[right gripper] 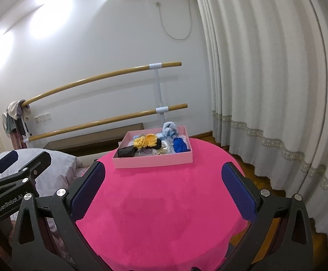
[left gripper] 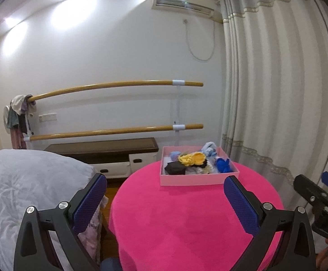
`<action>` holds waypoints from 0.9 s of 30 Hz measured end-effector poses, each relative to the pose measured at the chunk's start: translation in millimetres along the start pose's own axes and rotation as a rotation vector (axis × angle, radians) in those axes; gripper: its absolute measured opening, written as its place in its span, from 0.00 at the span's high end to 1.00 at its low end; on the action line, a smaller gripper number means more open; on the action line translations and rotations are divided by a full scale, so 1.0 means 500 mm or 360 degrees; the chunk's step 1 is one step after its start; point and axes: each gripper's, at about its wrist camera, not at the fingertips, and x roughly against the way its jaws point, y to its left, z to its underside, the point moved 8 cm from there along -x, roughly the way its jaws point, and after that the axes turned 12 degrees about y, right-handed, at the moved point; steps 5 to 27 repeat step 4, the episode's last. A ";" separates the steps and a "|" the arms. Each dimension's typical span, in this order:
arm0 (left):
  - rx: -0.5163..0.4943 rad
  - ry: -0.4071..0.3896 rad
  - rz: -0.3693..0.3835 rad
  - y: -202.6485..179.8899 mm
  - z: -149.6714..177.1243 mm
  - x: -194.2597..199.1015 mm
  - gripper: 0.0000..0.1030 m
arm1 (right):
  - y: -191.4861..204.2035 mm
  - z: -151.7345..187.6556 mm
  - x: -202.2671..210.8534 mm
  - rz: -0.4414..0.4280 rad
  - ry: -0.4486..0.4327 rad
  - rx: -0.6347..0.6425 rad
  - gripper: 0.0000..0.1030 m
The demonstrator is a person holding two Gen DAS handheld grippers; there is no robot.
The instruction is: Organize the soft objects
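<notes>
While your left gripper (left gripper: 165, 192) and right gripper (right gripper: 164, 181) hover over the pink tabletop (right gripper: 159, 203), their fingers stand apart, empty. Soft objects (right gripper: 155, 144) fill the pink box (right gripper: 152, 161).

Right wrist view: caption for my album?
Open gripper hovers over pink table, facing pink box of soft items.

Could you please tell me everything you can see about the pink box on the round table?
The pink box is a shallow, open, rectangular tray with low straight walls, seemingly cardboard. It sits flat on the far part of the round table's magenta plush cloth, with nothing else on the cloth. Inside lies a loose heap of small soft items: a yellow knitted piece, a bright blue one, pale blue fabric poking above the far wall, and a black object at the near left corner. Neither gripper touches it.
</notes>
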 end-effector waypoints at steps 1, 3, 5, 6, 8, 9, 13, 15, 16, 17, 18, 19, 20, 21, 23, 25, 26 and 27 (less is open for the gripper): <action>0.0004 -0.0006 0.0013 0.003 0.000 0.002 0.00 | 0.000 0.000 0.000 0.0002 -0.0001 0.0000 0.00; 0.0005 -0.0018 0.0016 0.006 -0.001 0.002 0.00 | 0.000 -0.001 0.000 -0.0001 0.0000 -0.0003 0.00; 0.0003 -0.0020 0.0009 0.008 0.000 0.003 0.00 | 0.000 -0.002 0.000 -0.0004 0.0001 -0.0005 0.00; 0.0003 -0.0020 0.0009 0.008 0.000 0.003 0.00 | 0.000 -0.002 0.000 -0.0004 0.0001 -0.0005 0.00; 0.0003 -0.0020 0.0009 0.008 0.000 0.003 0.00 | 0.000 -0.002 0.000 -0.0004 0.0001 -0.0005 0.00; 0.0003 -0.0020 0.0009 0.008 0.000 0.003 0.00 | 0.000 -0.002 0.000 -0.0004 0.0001 -0.0005 0.00; 0.0003 -0.0020 0.0009 0.008 0.000 0.003 0.00 | 0.000 -0.002 0.000 -0.0004 0.0001 -0.0005 0.00; 0.0003 -0.0020 0.0009 0.008 0.000 0.003 0.00 | 0.000 -0.002 0.000 -0.0004 0.0001 -0.0005 0.00; 0.0003 -0.0020 0.0009 0.008 0.000 0.003 0.00 | 0.000 -0.002 0.000 -0.0004 0.0001 -0.0005 0.00; 0.0003 -0.0020 0.0009 0.008 0.000 0.003 0.00 | 0.000 -0.002 0.000 -0.0004 0.0001 -0.0005 0.00; 0.0003 -0.0020 0.0009 0.008 0.000 0.003 0.00 | 0.000 -0.002 0.000 -0.0004 0.0001 -0.0005 0.00; 0.0003 -0.0020 0.0009 0.008 0.000 0.003 0.00 | 0.000 -0.002 0.000 -0.0004 0.0001 -0.0005 0.00; 0.0003 -0.0020 0.0009 0.008 0.000 0.003 0.00 | 0.000 -0.002 0.000 -0.0004 0.0001 -0.0005 0.00; 0.0003 -0.0020 0.0009 0.008 0.000 0.003 0.00 | 0.000 -0.002 0.000 -0.0004 0.0001 -0.0005 0.00; 0.0003 -0.0020 0.0009 0.008 0.000 0.003 0.00 | 0.000 -0.002 0.000 -0.0004 0.0001 -0.0005 0.00; 0.0003 -0.0020 0.0009 0.008 0.000 0.003 0.00 | 0.000 -0.002 0.000 -0.0004 0.0001 -0.0005 0.00; 0.0003 -0.0020 0.0009 0.008 0.000 0.003 0.00 | 0.000 -0.002 0.000 -0.0004 0.0001 -0.0005 0.00; 0.0003 -0.0020 0.0009 0.008 0.000 0.003 0.00 | 0.000 -0.002 0.000 -0.0004 0.0001 -0.0005 0.00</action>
